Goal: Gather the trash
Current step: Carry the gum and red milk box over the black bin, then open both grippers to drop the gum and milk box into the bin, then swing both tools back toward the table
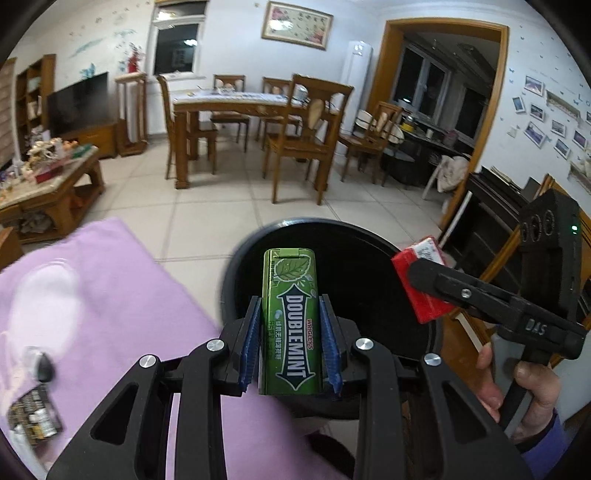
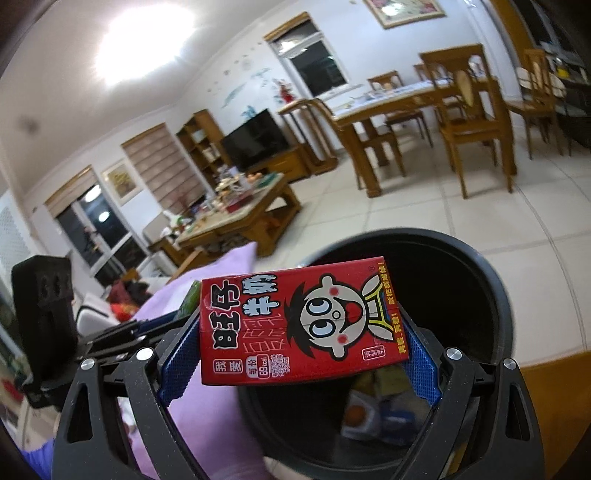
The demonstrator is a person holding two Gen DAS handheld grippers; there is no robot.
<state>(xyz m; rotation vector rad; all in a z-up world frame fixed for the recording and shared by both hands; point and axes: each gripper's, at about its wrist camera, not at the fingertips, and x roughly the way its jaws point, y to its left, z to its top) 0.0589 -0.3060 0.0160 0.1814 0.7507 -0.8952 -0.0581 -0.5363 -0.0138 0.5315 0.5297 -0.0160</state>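
Left gripper (image 1: 290,332) pinching a green gum box (image 1: 290,321) over the near rim of the black bin (image 1: 354,266); right gripper (image 2: 301,343) squeezing a red milk carton (image 2: 301,321) over the same bin (image 2: 461,280); purple cloth (image 1: 122,295) just left.

Both wrist views over bin (image 1: 369,258)

two hand-held grippers: the left hand-held gripper (image 1: 290,325) and the right hand-held gripper (image 2: 301,341). one green gum pack (image 1: 290,321), one red milk carton (image 2: 303,321), one black bin (image 2: 461,280). one purple cloth (image 1: 110,295). one hand (image 1: 524,391) in the left view. one dining table (image 1: 236,101) with four wooden chairs, among them the nearest chair (image 1: 306,136). one coffee table (image 1: 55,188), one television (image 1: 79,101), one framed picture (image 1: 297,24). a few things lie in the bin, too blurred to count.
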